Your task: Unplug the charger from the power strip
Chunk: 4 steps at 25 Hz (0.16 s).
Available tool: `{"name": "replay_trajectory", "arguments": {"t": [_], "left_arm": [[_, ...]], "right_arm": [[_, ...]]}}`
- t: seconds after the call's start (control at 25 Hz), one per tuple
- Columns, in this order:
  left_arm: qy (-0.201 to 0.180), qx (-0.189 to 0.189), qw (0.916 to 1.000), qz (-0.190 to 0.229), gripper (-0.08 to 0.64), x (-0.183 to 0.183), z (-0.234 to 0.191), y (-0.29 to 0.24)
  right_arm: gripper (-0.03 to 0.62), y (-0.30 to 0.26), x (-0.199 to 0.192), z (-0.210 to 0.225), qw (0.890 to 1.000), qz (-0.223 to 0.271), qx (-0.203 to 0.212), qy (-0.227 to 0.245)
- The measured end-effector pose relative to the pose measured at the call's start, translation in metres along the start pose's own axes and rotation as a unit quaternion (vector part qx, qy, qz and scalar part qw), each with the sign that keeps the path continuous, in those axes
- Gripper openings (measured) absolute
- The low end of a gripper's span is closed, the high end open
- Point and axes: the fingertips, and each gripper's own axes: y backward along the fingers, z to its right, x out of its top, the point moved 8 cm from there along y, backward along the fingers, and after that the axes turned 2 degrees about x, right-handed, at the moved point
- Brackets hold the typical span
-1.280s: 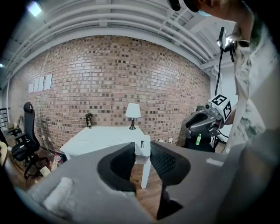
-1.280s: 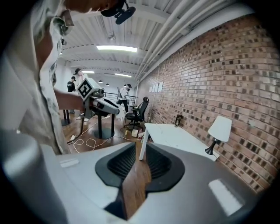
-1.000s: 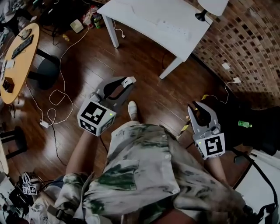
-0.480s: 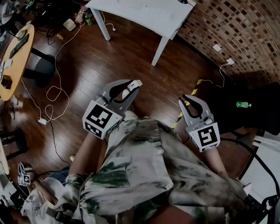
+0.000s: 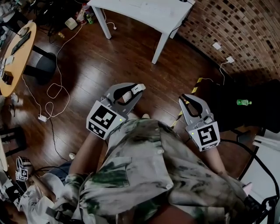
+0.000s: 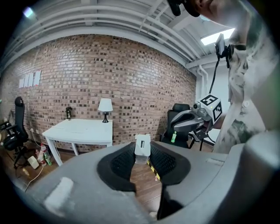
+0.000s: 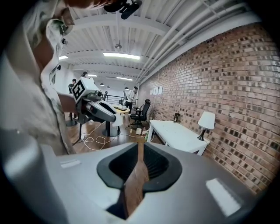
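Charger [image 6: 142,148], white, sits clamped in the left gripper [image 5: 138,91] above the wooden floor [image 5: 131,52]; the right gripper [image 5: 187,98] is closed on nothing.

Ahead, across the floor [image 5: 131,52], a rectangular bench [image 5: 144,11] close beside the brick wall [image 5: 245,30] at right, with a lamp [image 6: 105,106] on its side nearest the wall. At far left, a round bench [image 5: 17,61] with a keyboard [image 5: 22,41] on it. On the floor between the two, a looped cable [image 5: 54,92] running down to an adapter [image 5: 42,118]. At right, below the wall, an office chair [image 5: 258,118] with a bottle [image 5: 244,102] on it. Nearest, left claw [image 5: 135,89] and right claw [image 5: 189,99] side by side, well apart, with a charger [image 6: 142,148] between the left claw's jaws.
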Motion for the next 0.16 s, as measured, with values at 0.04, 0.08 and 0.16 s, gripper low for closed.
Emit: {"name": "replay_trajectory", "arguments": {"t": [0.04, 0.08, 0.16], "left_arm": [[0.001, -0.001, 1.0000, -0.001, 0.114, -0.0017, 0.0012, 0.0000], [0.002, -0.001, 1.0000, -0.001, 0.112, -0.0030, 0.0024, -0.0001], [0.004, -0.003, 1.0000, 0.000, 0.114, -0.0047, 0.0045, -0.0004]], "right_arm": [[0.047, 0.0005, -0.0015, -0.0012, 1.000, -0.001, 0.001, 0.000], [0.044, 0.0009, -0.0029, -0.0020, 1.000, -0.003, 0.001, 0.000], [0.044, 0.0012, -0.0050, -0.0032, 1.000, -0.006, 0.002, 0.000]]}}
